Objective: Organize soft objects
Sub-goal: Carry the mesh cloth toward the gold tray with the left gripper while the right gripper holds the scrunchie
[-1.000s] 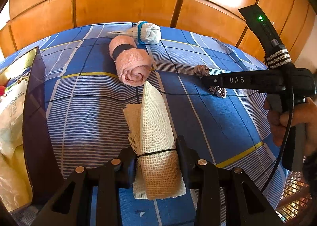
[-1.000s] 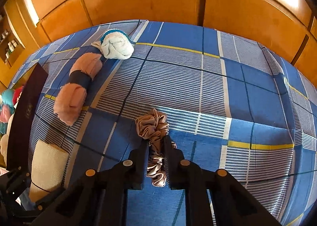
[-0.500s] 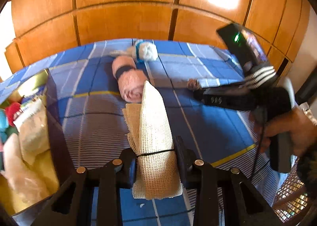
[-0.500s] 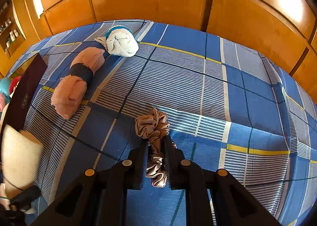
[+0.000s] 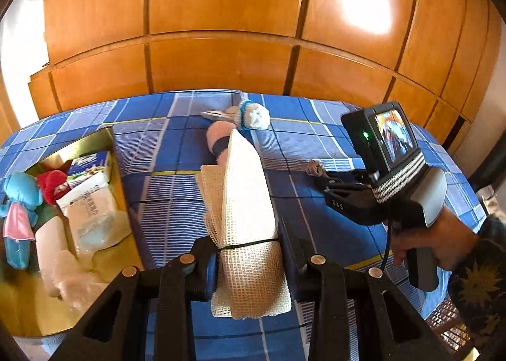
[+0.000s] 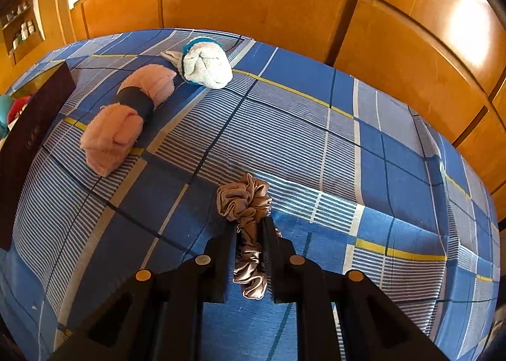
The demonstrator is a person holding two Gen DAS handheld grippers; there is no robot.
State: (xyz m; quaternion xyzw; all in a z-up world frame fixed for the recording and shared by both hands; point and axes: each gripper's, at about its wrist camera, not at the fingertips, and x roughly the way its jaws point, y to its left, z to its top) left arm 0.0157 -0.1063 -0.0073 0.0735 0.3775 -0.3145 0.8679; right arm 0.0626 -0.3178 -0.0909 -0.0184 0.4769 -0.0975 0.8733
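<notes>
The rolled cream mesh cloth (image 5: 245, 222), bound near its lower end by a thin dark band, is pinched between the fingers of the left claw (image 5: 248, 261) and held up above the blue plaid bedspread (image 6: 316, 146), its free end pointing toward the far side of the bed. The taupe satin scrunchie (image 6: 248, 228) is squeezed in the right claw (image 6: 249, 250), bunching out past the fingertips just over the cover. Further back on the bedspread lie a rolled pink towel with a dark band (image 6: 126, 119) and, just beyond it and close by, a rolled white towel with a teal band (image 6: 207, 65). To the left stands an open dark box with a gold lining (image 5: 95, 146) on the bed, holding a blue and pink stuffed toy (image 5: 19, 212), a red plush item (image 5: 52, 185), a tissue packet (image 5: 91, 203) and other pale soft things. Behind the bed runs a wall of glossy orange wooden wardrobe panels (image 5: 221, 19), catching bright window glare. A wall shelf with small bottles (image 6: 22, 30) shows at far left.
</notes>
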